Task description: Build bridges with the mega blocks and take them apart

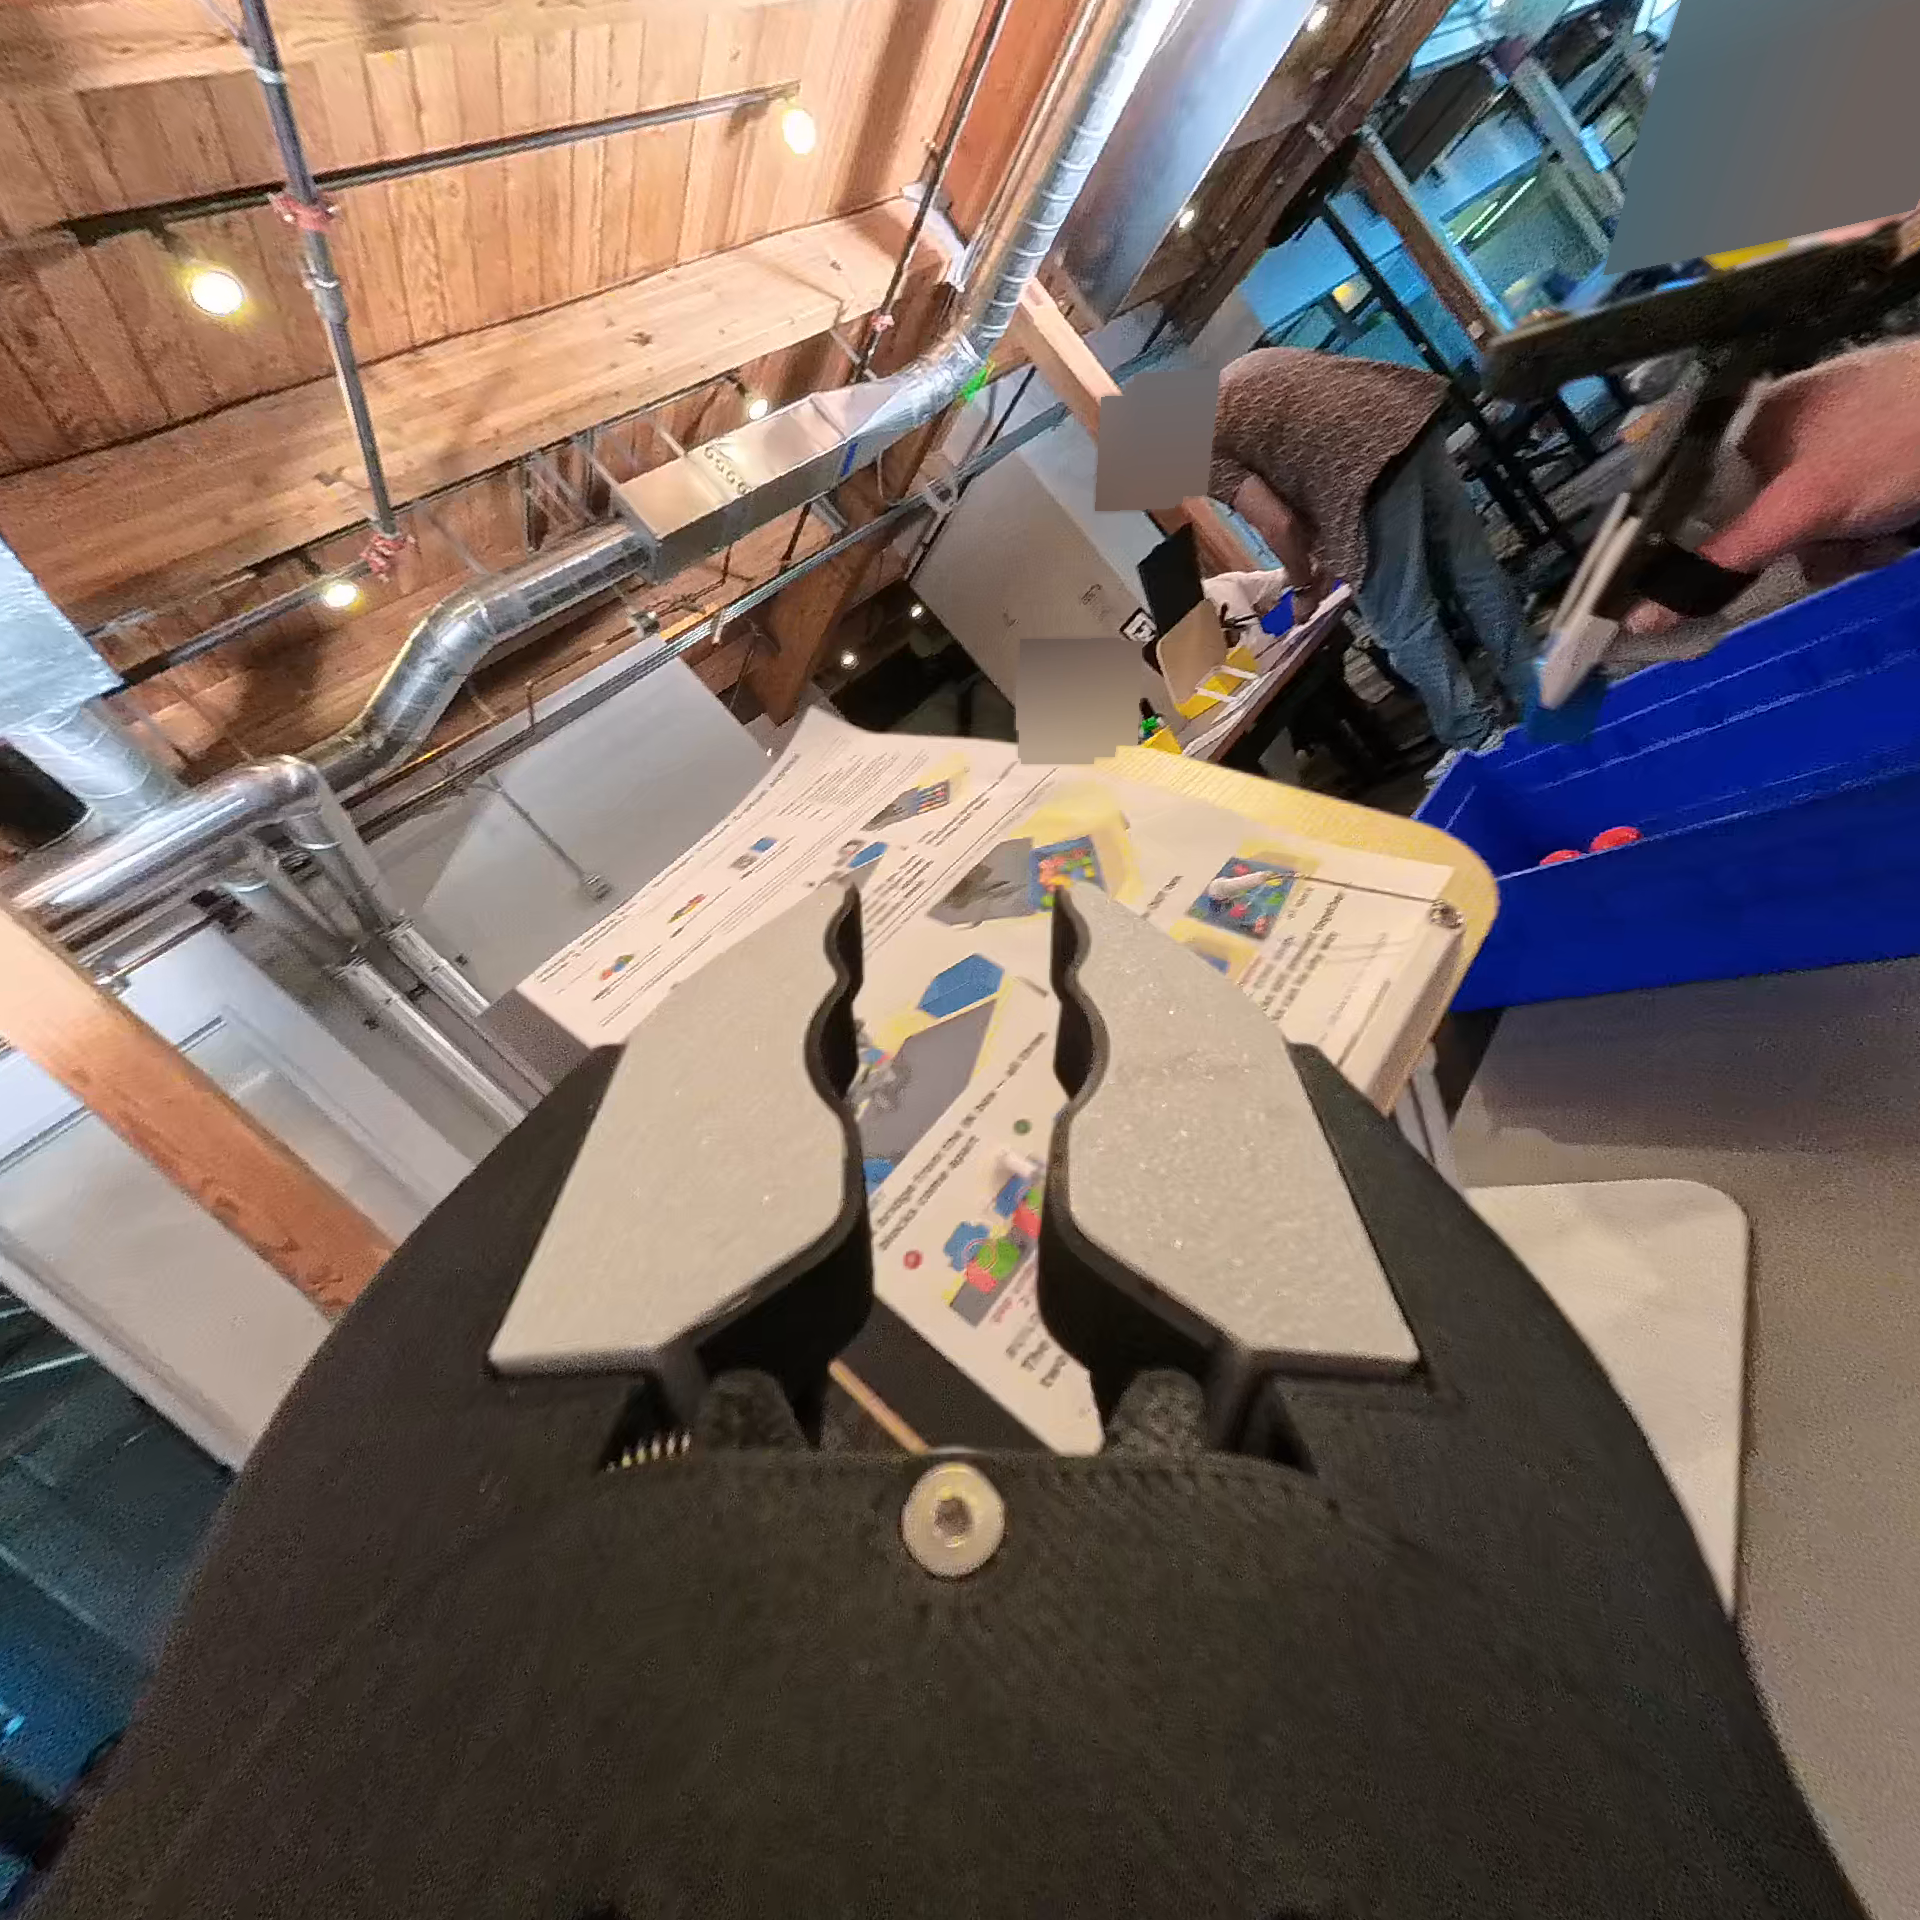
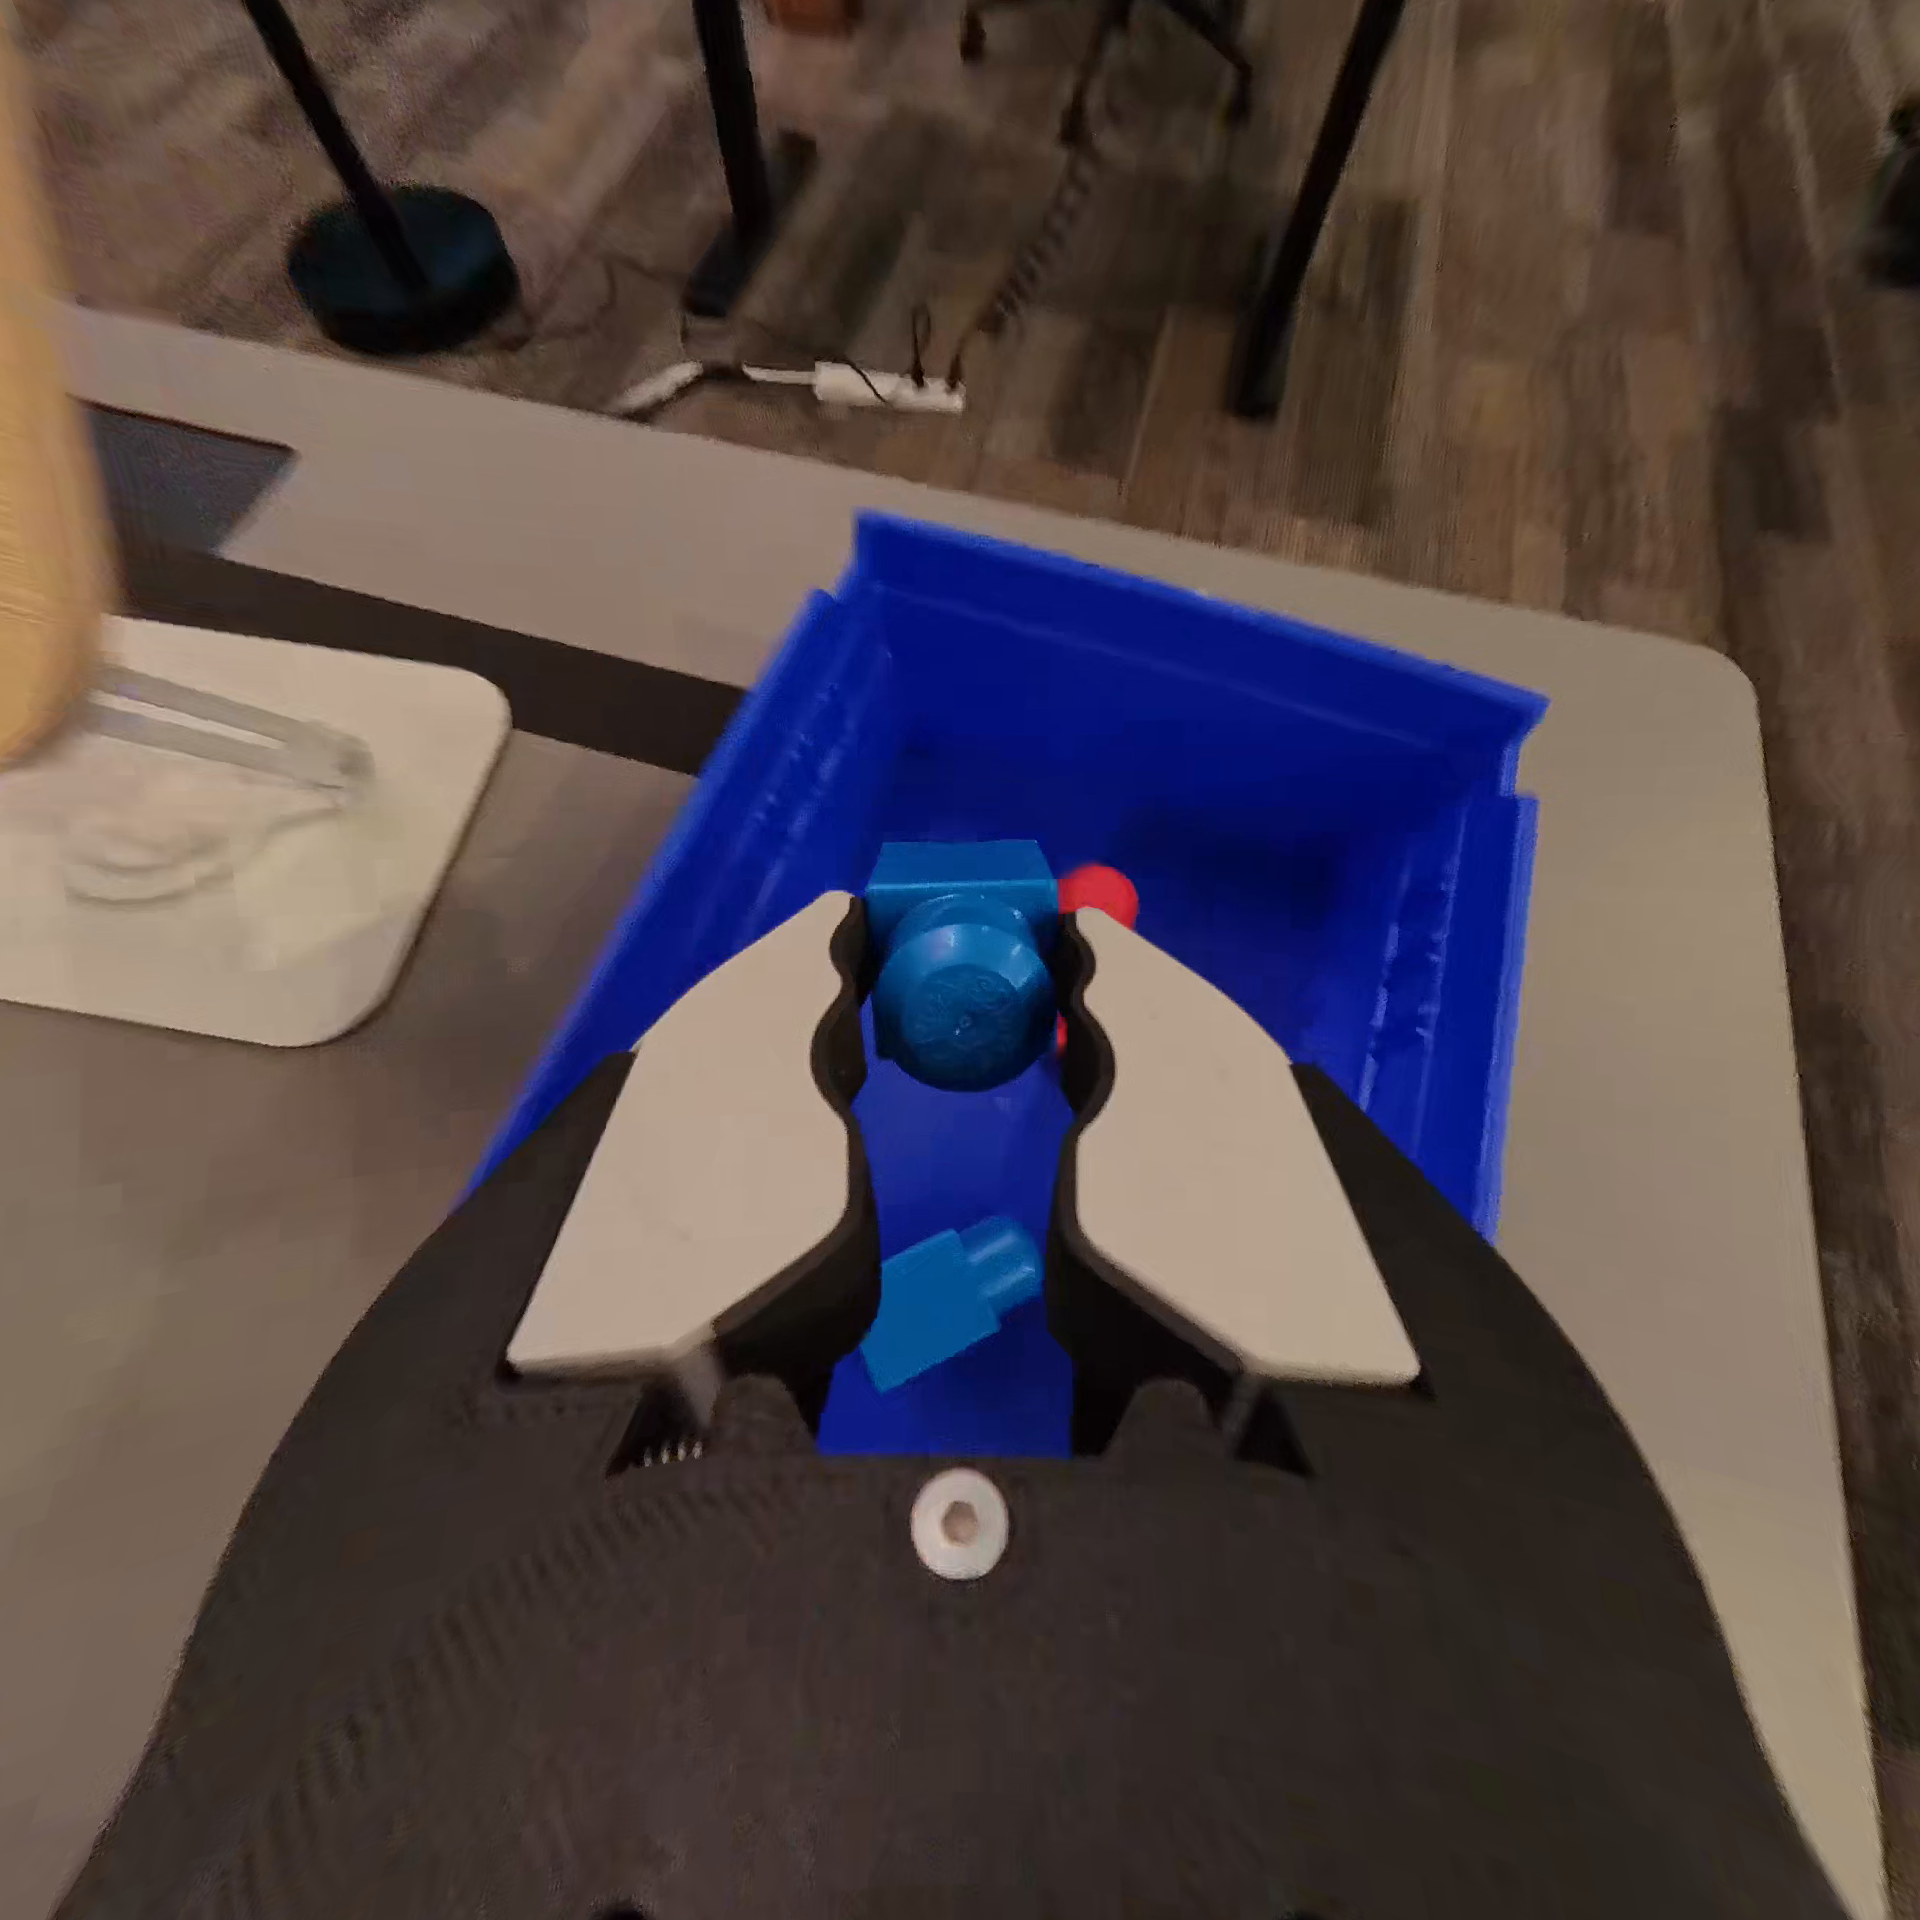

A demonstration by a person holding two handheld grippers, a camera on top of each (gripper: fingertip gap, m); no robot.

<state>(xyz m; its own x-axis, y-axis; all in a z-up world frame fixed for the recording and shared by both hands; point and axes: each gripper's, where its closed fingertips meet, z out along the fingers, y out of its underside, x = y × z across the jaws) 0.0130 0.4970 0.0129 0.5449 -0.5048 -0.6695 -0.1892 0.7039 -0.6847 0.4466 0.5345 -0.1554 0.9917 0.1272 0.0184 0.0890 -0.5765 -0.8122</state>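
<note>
While the left gripper (image 1: 956, 904) points up and away from the table, its two grey fingers (image 1: 727, 1122) stand apart with nothing between them; only printed instruction sheets (image 1: 935, 831) on a pale board (image 1: 1351, 821) show through the gap. At 9 o'clock from this gripper the room falls open to walls, pipes and a wooden beam, so that side is free. At 2 o'clock stands the blue bin (image 1: 1714, 831), with small red pieces (image 1: 1590, 842) seen over its near wall, and above it a hand (image 1: 1829, 457) holds the other gripper, whose tip carries something blue.

In the right wrist view, at 9 o'clock lies a white flat base (image 2: 291, 831) on the grey table (image 2: 312, 1195), well apart from the bin. The table's far edge runs at 12 o'clock, and its rounded corner is at 2 o'clock; beyond it is the wooden floor with black stand legs and a white power strip (image 2: 831, 387). The blue bin (image 2: 1195, 623) sits near that corner, and its walls close around the fingertips on the left, far and right sides.

The right gripper (image 2: 961, 914) is clenched on a blue block (image 2: 956, 977), both pads pressing its sides, the round stud turned toward the camera. A red block (image 2: 1101, 894) lies just at 2 o'clock of the held one. A second blue block (image 2: 945, 1309) lies on the bin floor at 6 o'clock, between the finger roots, not touched.
</note>
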